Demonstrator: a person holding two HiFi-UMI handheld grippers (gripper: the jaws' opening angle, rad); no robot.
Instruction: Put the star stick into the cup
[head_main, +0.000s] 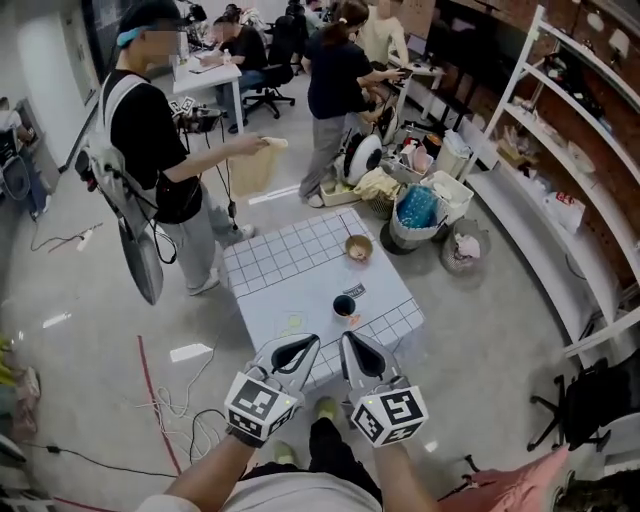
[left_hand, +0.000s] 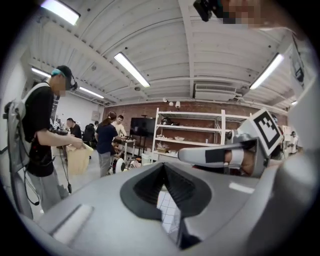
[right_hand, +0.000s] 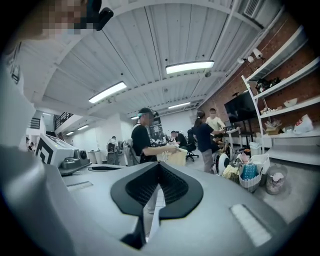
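Left gripper (head_main: 298, 345) is hovering closed and empty short of the worktop (head_main: 270, 265), nothing being picked up yet. What is likely the star stick (head_main: 295, 322), a faint yellowish shape, is lying left of the cup (head_main: 344, 305). Beside it, the right gripper (head_main: 355, 345) is hanging closed and empty too.

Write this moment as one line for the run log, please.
left gripper: shut, empty | right gripper: shut, empty | dark round cup: upright on white grid-patterned table, untouched | stage: nothing grasped yet
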